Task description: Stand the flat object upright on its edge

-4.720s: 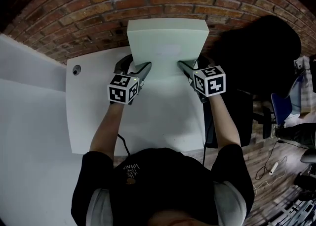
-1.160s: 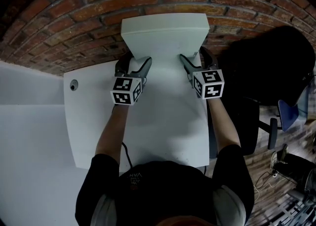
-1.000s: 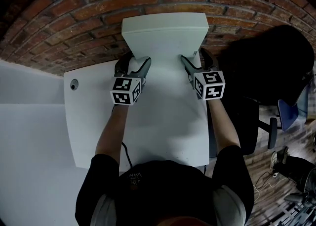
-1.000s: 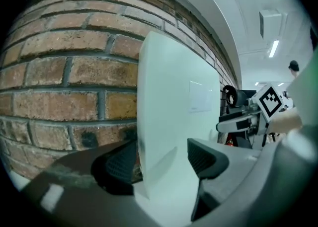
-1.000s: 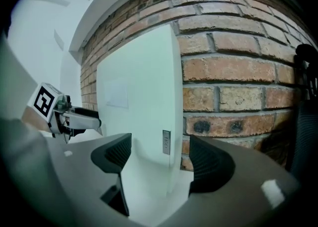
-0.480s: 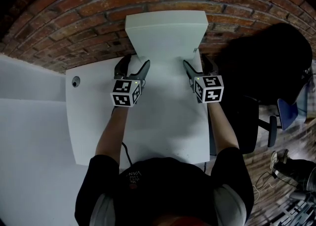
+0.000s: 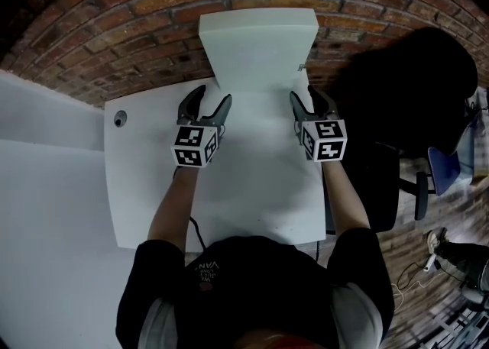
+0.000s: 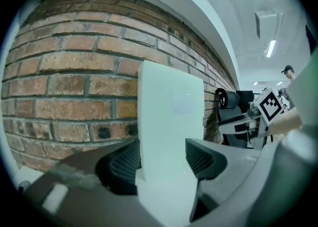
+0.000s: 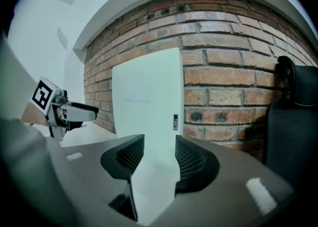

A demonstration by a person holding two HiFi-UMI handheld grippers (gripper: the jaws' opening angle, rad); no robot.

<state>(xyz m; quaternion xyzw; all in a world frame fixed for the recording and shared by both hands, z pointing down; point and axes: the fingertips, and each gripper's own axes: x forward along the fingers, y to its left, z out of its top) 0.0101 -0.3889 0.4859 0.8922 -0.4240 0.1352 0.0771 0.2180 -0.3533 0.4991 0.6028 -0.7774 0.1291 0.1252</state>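
Left gripper (image 7: pixel 213 100): jaws apart, just narrowed a touch, nothing between them; the board (image 7: pixel 260 46) only shows through the gap, further off. Right gripper (image 7: pixel 303 96): jaws at a middling gap after closing noticeably, also empty. Both sit on the table (image 7: pixel 252 187) side by side, pointing to 12 o'clock. The board stands on its lower edge at the table's 12 o'clock end, hard by the brick wall (image 7: pixel 137 4); whether it leans on the bricks I cannot tell. Risks, as I judge them: tall sheet on a thin footing and a smooth top, so the foot may skate toward 6 o'clock and drop it flat. The left gripper's inner finger lies near the board's 7 o'clock corner, so a careless pull-back could clip it and tip the sheet. Against the earlier frames: about a second ago both grippers sat up at the board's lower corners with jaws wider — now they are drawn back toward 6 o'clock, clear of it, and the board stands unsupported by either.
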